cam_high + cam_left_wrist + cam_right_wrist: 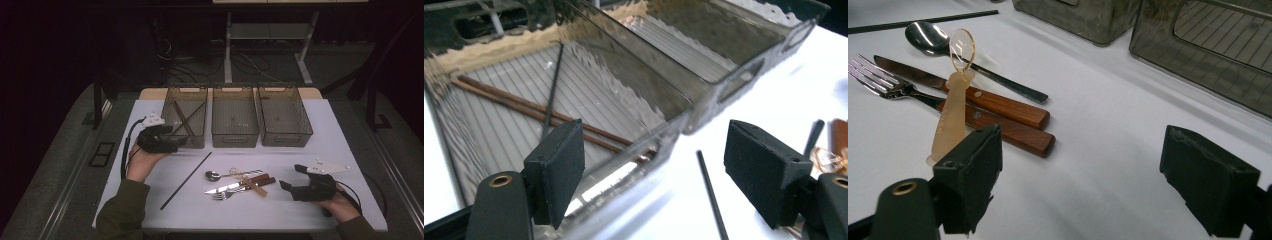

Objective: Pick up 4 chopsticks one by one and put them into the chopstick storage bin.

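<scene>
Black left claw [172,141] level at left bin [186,117] front, jaws apart, empty; right claw [292,177] low on table, agape.

Two empty bins [235,117] [284,115] — spoon [214,175], translucent utensil [952,120].

Olive-green sleeves, black two-jaw left gripper [172,137] and right gripper [292,176], brass-ringed screw holes, pale three-cornered top plates, black trailing cables, matte foam-like pads [559,170]

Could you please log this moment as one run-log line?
left gripper: open, empty, at left bin | right gripper: open, empty | chopstick: on table
</scene>
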`<state>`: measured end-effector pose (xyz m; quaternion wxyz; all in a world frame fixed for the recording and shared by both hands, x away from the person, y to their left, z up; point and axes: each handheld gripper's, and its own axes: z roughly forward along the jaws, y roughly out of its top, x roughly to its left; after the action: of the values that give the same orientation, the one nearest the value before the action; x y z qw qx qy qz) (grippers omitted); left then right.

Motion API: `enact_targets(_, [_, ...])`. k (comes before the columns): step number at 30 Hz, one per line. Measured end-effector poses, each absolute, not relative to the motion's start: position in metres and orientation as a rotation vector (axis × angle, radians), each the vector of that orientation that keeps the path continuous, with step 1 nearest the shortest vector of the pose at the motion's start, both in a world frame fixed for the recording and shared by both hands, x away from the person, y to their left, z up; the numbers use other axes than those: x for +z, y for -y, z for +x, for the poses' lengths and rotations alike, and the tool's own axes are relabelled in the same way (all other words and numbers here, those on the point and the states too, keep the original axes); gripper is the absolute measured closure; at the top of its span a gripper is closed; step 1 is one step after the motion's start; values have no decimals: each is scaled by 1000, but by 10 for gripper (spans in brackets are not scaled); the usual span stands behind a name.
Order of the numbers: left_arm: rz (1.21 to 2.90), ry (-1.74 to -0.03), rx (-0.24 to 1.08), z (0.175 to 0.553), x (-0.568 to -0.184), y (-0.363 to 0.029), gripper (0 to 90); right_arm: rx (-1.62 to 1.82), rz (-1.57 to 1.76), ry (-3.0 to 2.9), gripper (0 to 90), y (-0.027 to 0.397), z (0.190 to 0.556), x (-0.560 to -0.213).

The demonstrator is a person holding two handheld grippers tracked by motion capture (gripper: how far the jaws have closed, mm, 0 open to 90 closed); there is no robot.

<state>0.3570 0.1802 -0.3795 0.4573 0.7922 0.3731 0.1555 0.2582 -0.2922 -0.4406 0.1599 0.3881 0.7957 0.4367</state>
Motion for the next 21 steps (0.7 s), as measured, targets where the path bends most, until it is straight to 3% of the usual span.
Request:
enact_targets(15, [2061, -860, 345, 315, -411, -172, 243, 1260, 1099, -2273, 173, 292, 258, -440])
enact_targets(21, [2068, -848, 314, 303, -415, -173, 310, 1251, 1100, -2273, 173, 291, 257, -440])
